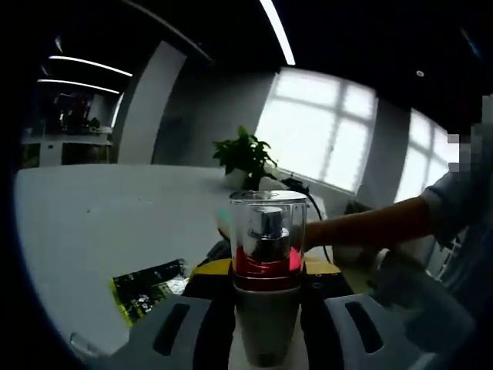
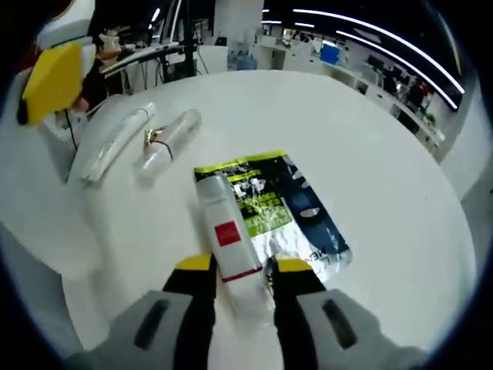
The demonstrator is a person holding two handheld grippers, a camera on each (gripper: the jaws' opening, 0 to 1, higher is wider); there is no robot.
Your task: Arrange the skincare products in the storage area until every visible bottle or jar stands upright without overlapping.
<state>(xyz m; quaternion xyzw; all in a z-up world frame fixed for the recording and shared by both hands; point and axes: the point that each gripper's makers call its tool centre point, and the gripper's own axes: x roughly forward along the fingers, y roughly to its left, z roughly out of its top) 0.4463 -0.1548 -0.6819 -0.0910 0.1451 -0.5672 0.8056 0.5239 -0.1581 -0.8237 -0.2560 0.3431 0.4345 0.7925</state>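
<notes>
In the left gripper view, a bottle [image 1: 267, 231] with a clear cap, a silver pump and a red band stands upright between my jaws. My left gripper [image 1: 266, 271] is shut on its pale body, held above the white table [image 1: 92, 223]. In the right gripper view, a white bottle with a red label [image 2: 227, 235] lies lengthwise between the yellow pads. My right gripper [image 2: 245, 266] is shut on its lower end. It rests partly over a yellow-green and dark blue sachet [image 2: 296, 212]. Two clear tubes [image 2: 166, 139] lie on their sides further back.
The round white table [image 2: 370, 154] has open room to the right. The yellow and white part of the other gripper [image 2: 54, 77] shows at the upper left. A potted plant [image 1: 245, 154] stands at the table's far side, and a person's arm [image 1: 370, 223] reaches in from the right. A green-black sachet [image 1: 150, 284] lies at the lower left.
</notes>
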